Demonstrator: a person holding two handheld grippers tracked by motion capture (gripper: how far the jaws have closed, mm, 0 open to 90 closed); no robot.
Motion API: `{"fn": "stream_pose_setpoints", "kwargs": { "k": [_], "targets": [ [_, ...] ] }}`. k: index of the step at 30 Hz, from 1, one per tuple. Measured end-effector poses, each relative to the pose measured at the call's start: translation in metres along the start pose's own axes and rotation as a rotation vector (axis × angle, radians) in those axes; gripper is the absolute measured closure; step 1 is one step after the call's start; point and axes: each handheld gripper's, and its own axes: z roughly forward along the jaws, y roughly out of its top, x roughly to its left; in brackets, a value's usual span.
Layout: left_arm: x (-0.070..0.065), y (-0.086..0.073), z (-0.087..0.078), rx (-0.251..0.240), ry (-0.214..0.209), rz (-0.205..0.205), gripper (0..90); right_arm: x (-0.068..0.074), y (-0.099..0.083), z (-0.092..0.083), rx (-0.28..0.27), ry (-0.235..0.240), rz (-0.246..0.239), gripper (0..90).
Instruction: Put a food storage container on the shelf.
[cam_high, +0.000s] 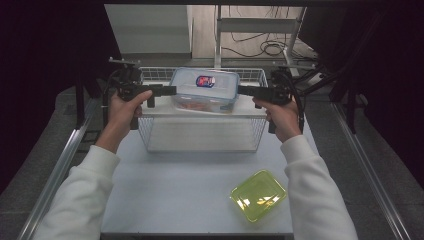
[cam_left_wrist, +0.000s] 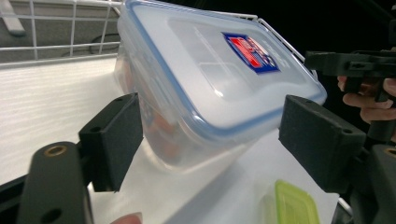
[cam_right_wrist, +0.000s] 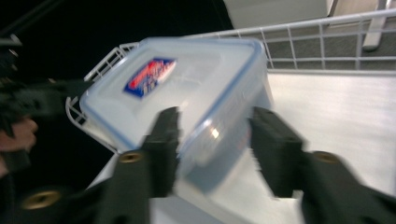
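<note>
A clear plastic container (cam_high: 204, 87) with a blue-rimmed lid and a red-and-blue sticker sits tilted in a white wire basket (cam_high: 150, 135). My left gripper (cam_high: 170, 91) is at its left end. In the left gripper view the container (cam_left_wrist: 210, 79) lies between the wide-open jaws of my left gripper (cam_left_wrist: 217, 140), with a gap at each pad. My right gripper (cam_high: 242, 91) is at the right end. In the blurred right gripper view the jaws of my right gripper (cam_right_wrist: 217, 144) straddle the near end of the container (cam_right_wrist: 187, 88), and both pads look pressed against it.
A yellow-green lidded box (cam_high: 258, 194) lies on the white table (cam_high: 175, 190) at the front right, by my right sleeve. The wire basket's walls (cam_right_wrist: 327, 28) rise around the container. Metal rails run along both table sides.
</note>
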Motion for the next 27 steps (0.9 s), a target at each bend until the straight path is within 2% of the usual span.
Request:
{"fn": "stream_pose_setpoints", "kwargs": {
  "k": [1,2,4,7,8,9,10,11,15,16,23,27],
  "targets": [
    [-0.002,-0.003,-0.004,-0.007,-0.012,0.0,20.7,0.0,-0.004,-0.004,0.001,0.0,-0.015,64.5],
    [-0.005,-0.007,-0.009,-0.009,-0.02,0.009,20.9,0.002,-0.014,-0.009,0.025,-0.001,-0.045,76.8],
    [-0.007,-0.011,-0.011,-0.007,-0.022,0.019,21.0,0.005,-0.022,-0.008,0.068,0.014,-0.072,83.6],
    [-0.008,-0.016,-0.013,-0.004,-0.034,0.025,20.9,0.014,-0.036,0.001,0.117,0.059,-0.139,88.6],
    [-0.009,-0.018,-0.014,0.002,-0.038,0.031,20.9,0.014,-0.036,0.001,0.117,0.059,-0.139,88.6],
    [-0.009,-0.022,-0.014,0.012,-0.034,0.033,20.7,0.021,-0.041,0.011,0.142,0.073,-0.174,88.8],
    [-0.009,-0.022,-0.014,0.012,-0.034,0.033,20.7,0.021,-0.041,0.011,0.142,0.073,-0.174,88.8],
    [-0.007,-0.026,-0.015,0.013,-0.047,0.026,20.8,0.023,-0.042,0.02,0.154,0.072,-0.192,88.8],
    [-0.006,-0.03,-0.017,0.018,-0.049,0.03,20.7,0.022,-0.042,0.03,0.136,0.074,-0.183,88.9],
    [-0.005,-0.032,-0.018,0.019,-0.054,0.027,20.7,0.022,-0.041,0.031,0.128,0.058,-0.183,88.9],
    [-0.004,-0.036,-0.018,0.025,-0.061,0.022,20.1,0.013,-0.037,0.032,0.089,0.03,-0.157,88.9],
    [-0.004,-0.04,-0.019,0.027,-0.066,0.025,19.5,0.009,-0.037,0.027,0.079,0.044,-0.142,88.9]
  ]
}}
